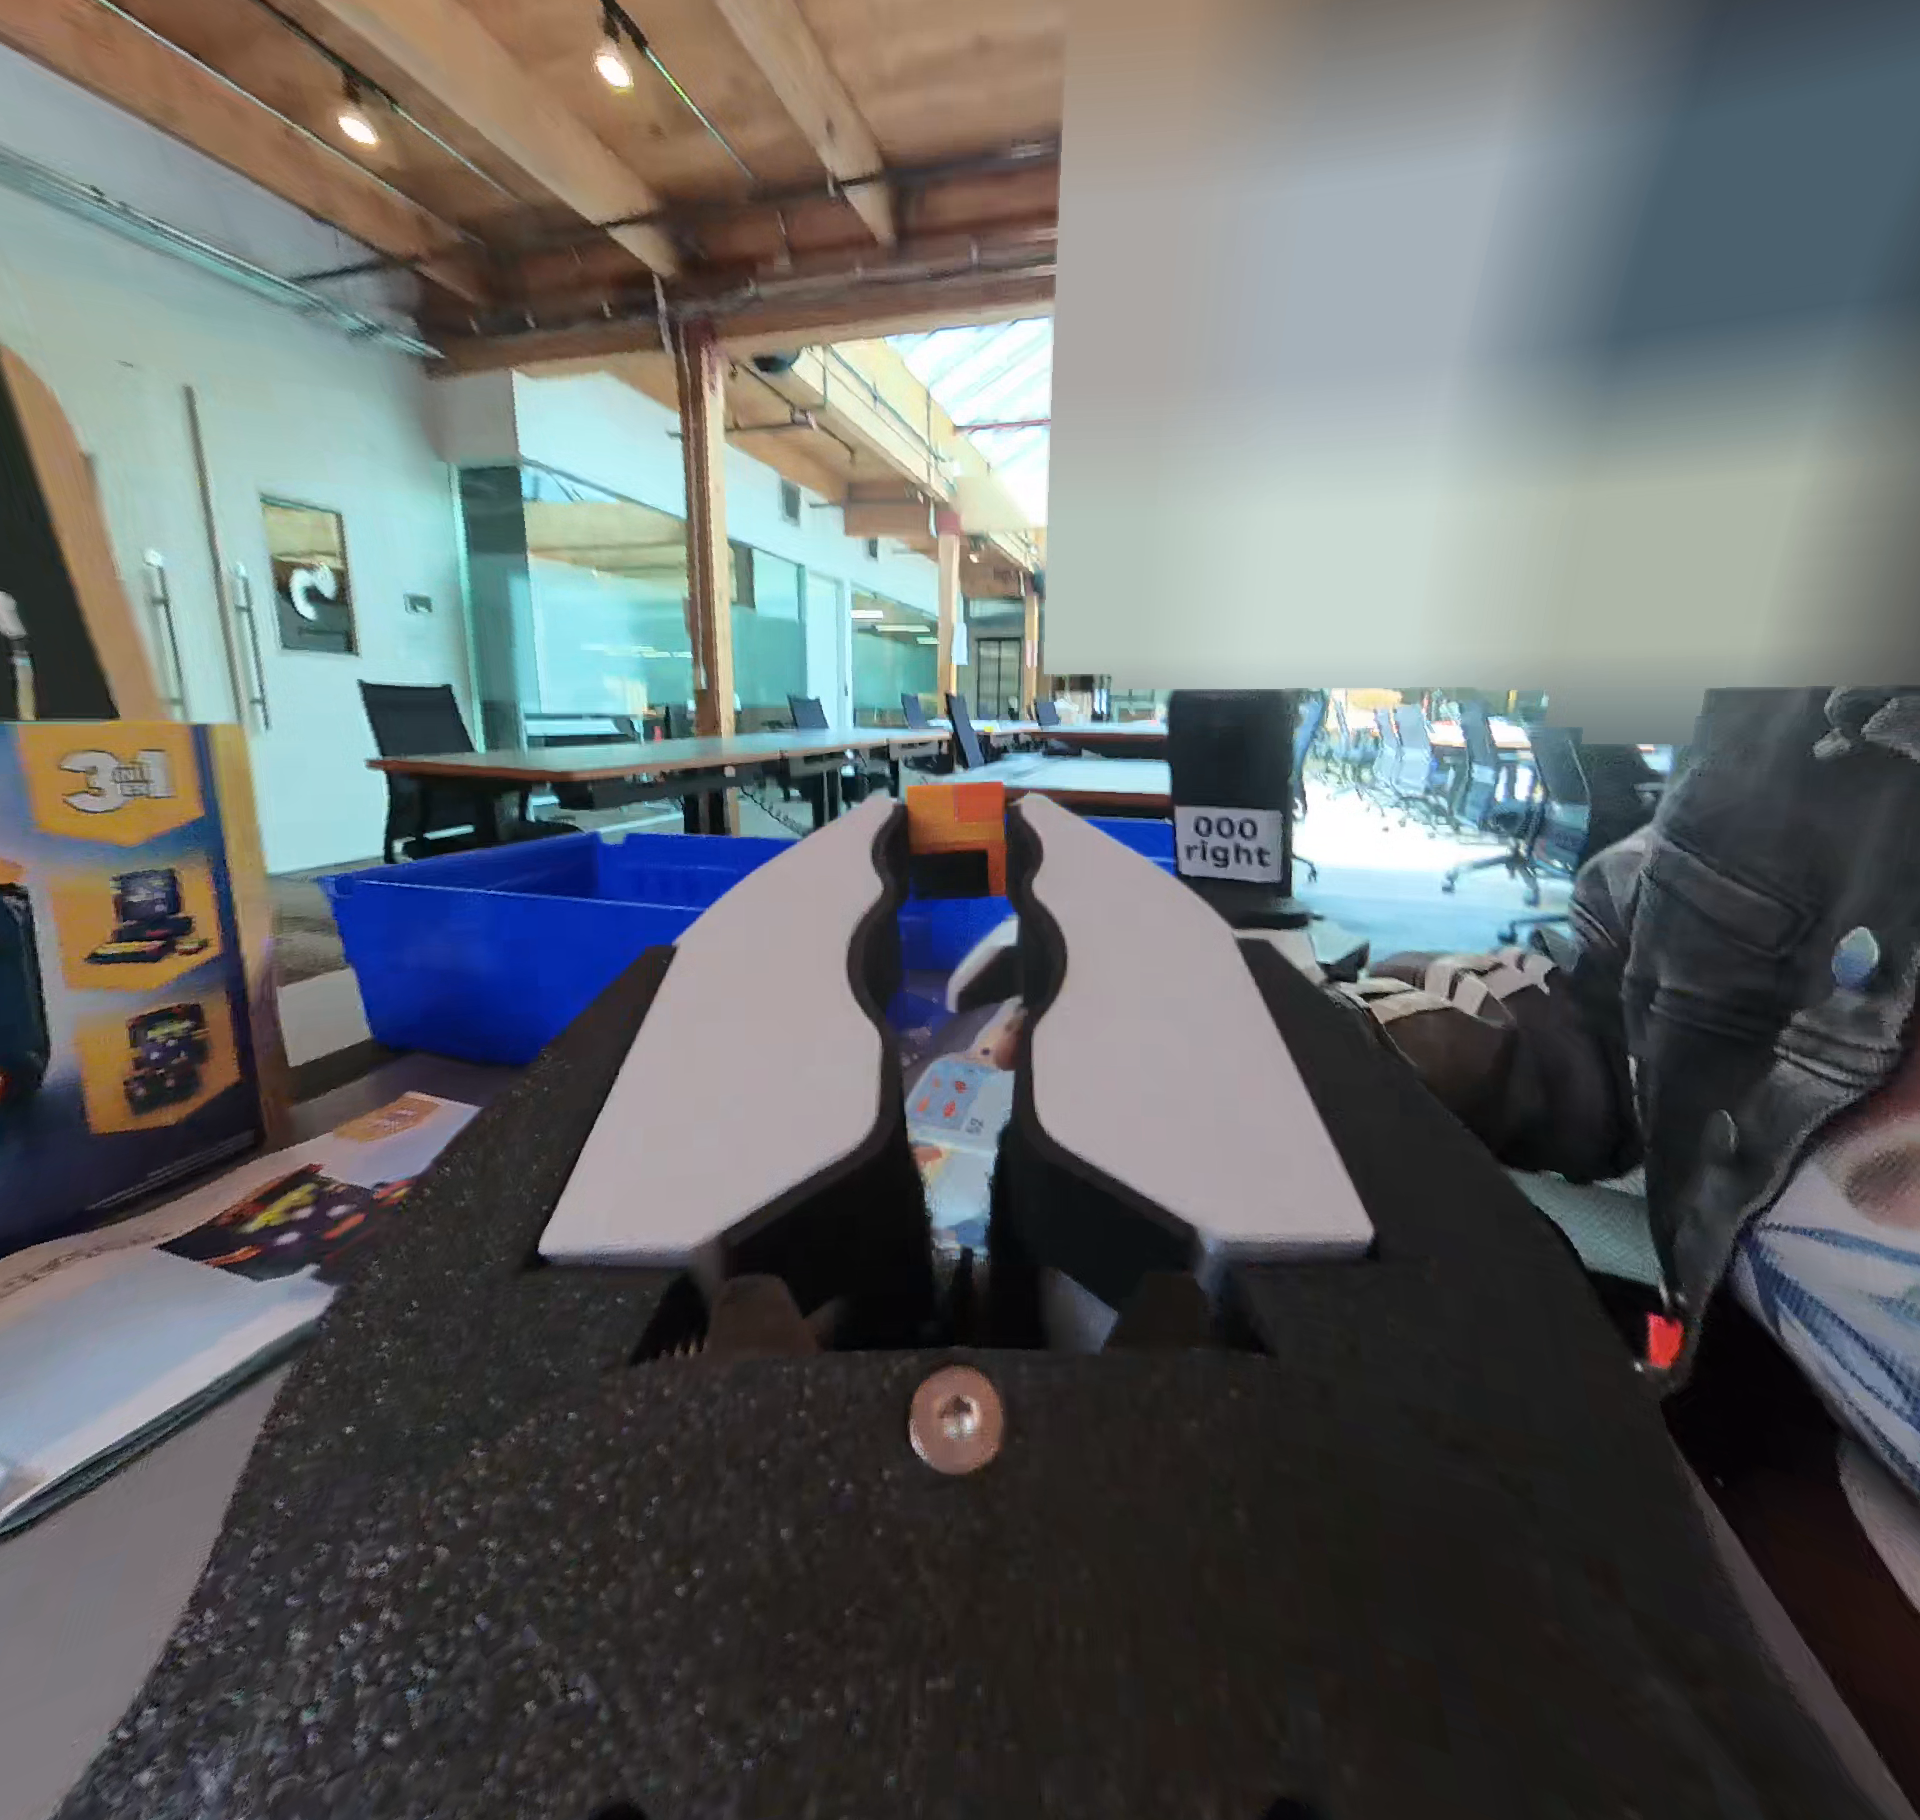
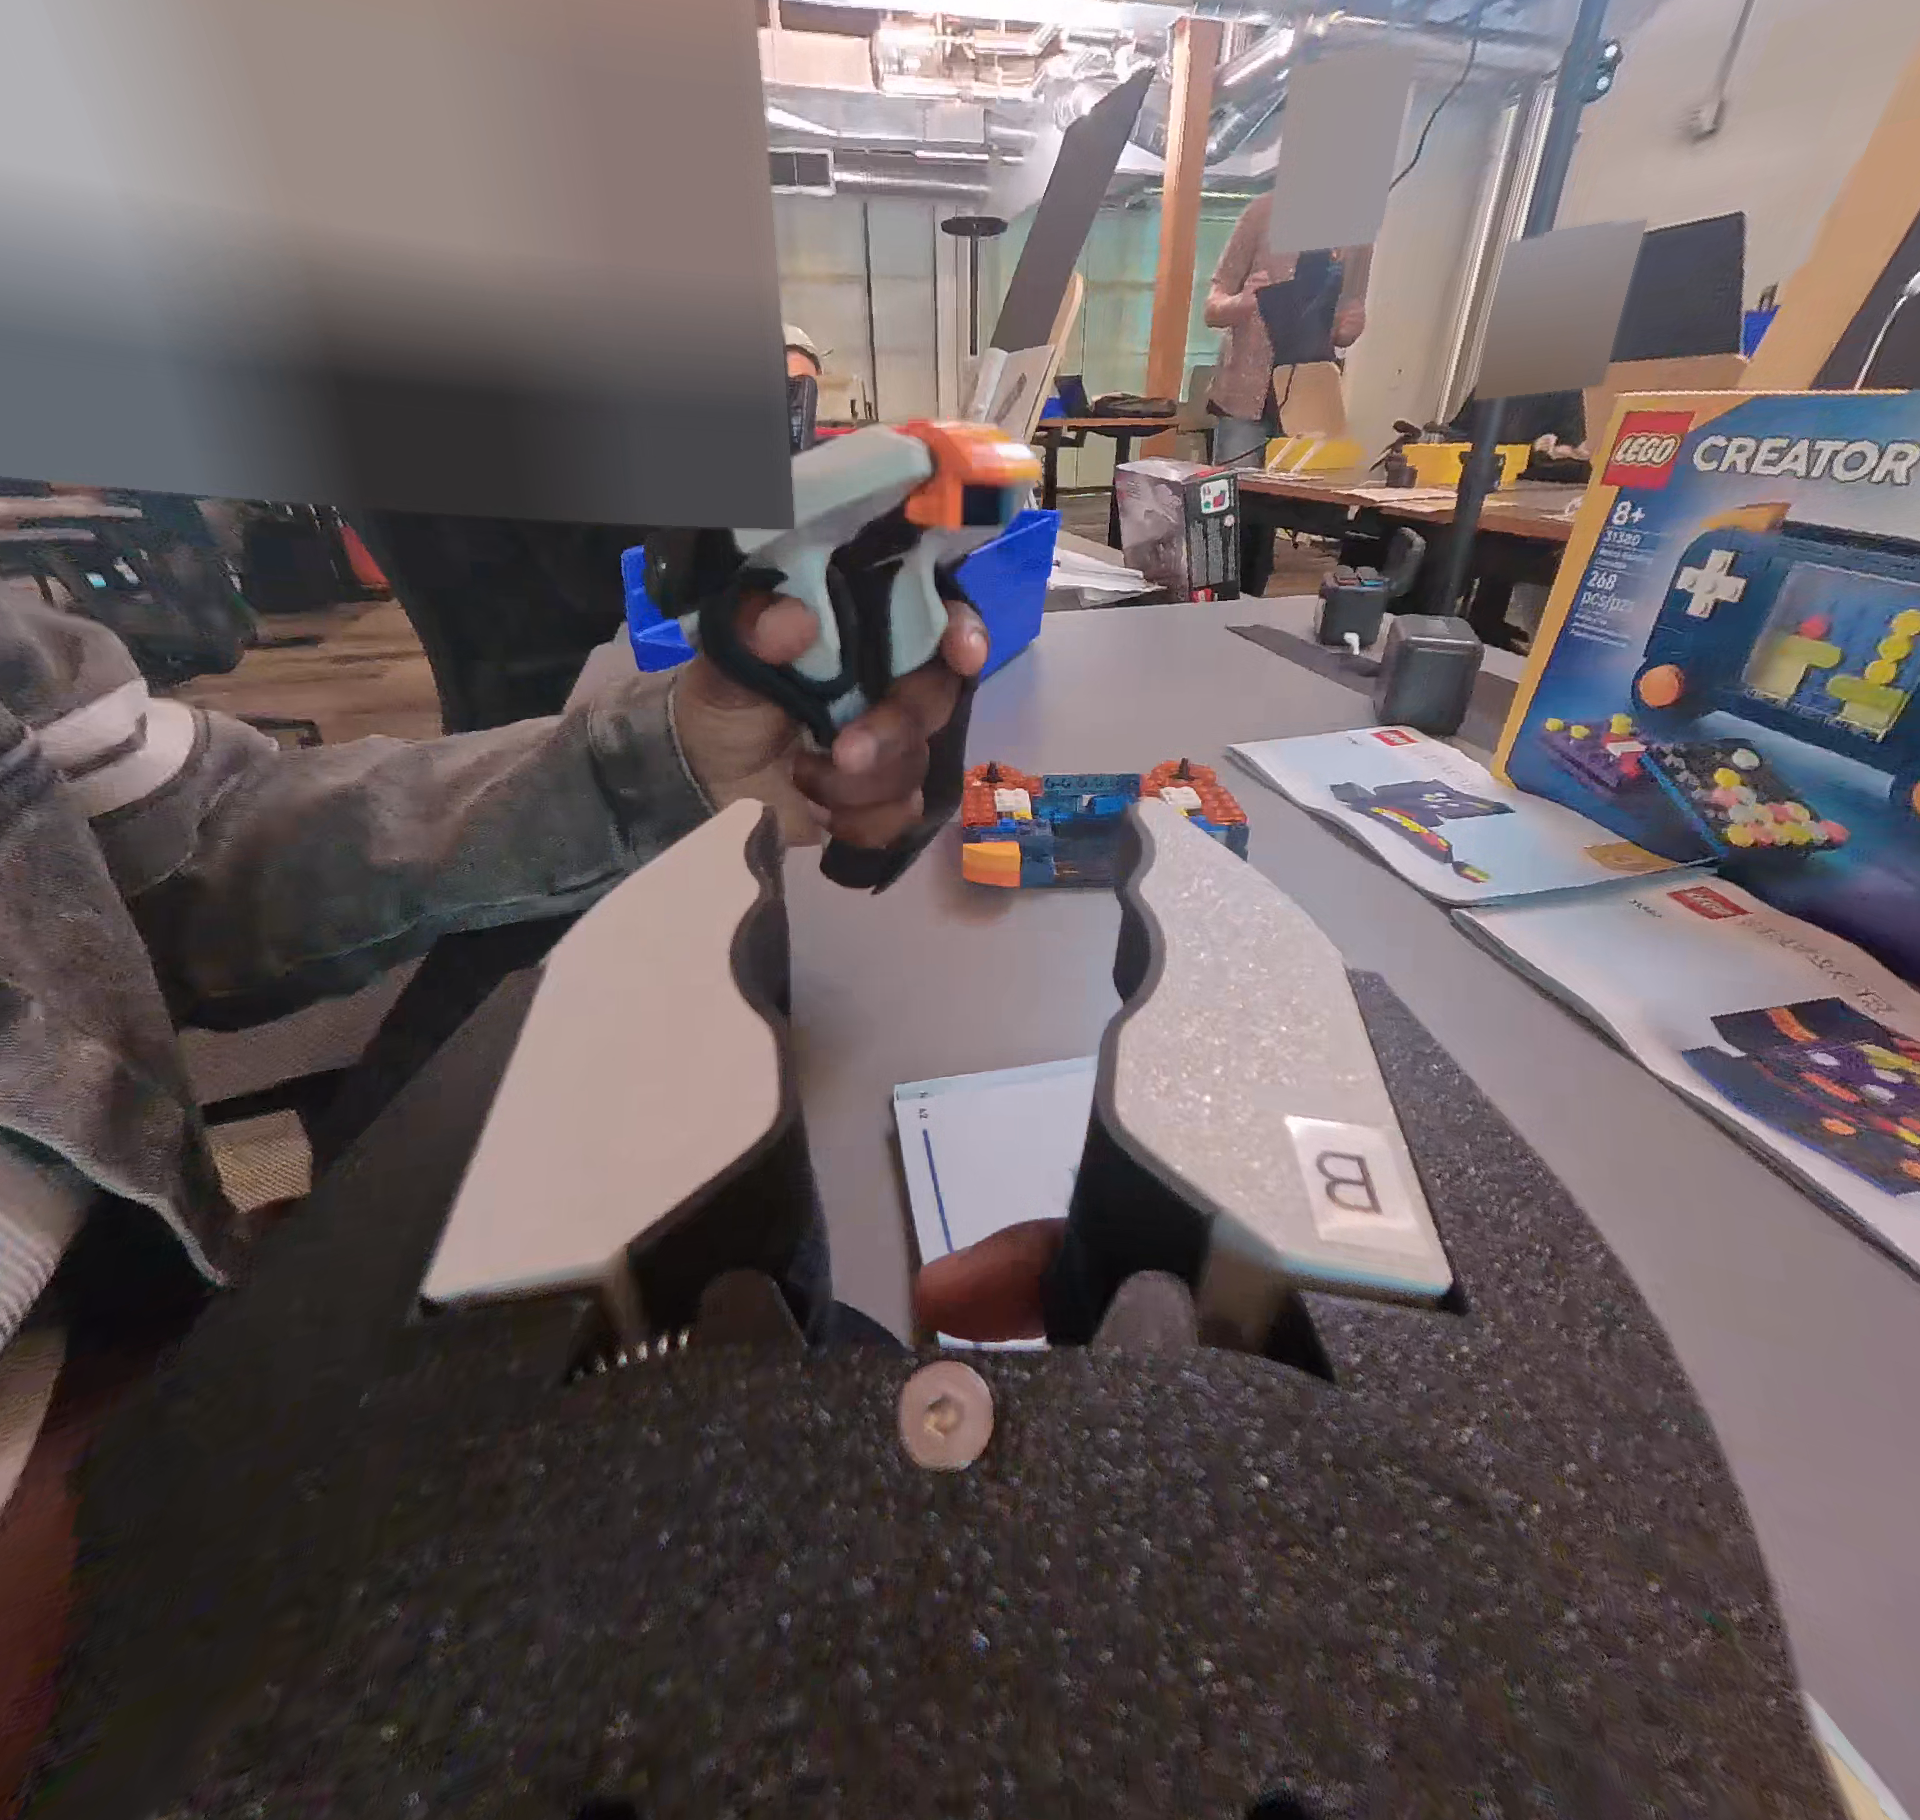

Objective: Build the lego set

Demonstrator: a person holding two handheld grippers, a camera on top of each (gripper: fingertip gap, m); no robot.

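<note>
Toy box (image 2: 1756, 648), booklets (image 2: 1434, 825), blue bin (image 1: 468, 929)

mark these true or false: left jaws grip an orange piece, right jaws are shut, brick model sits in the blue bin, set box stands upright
1. The left gripper grips an orange brick piece. True.
2. The right gripper is shut. False: its jaws stand wide apart, with nothing between them.
3. The brick model sits in the blue bin. False: it rests on the grey table.
4. The set box stands upright. True.
</note>
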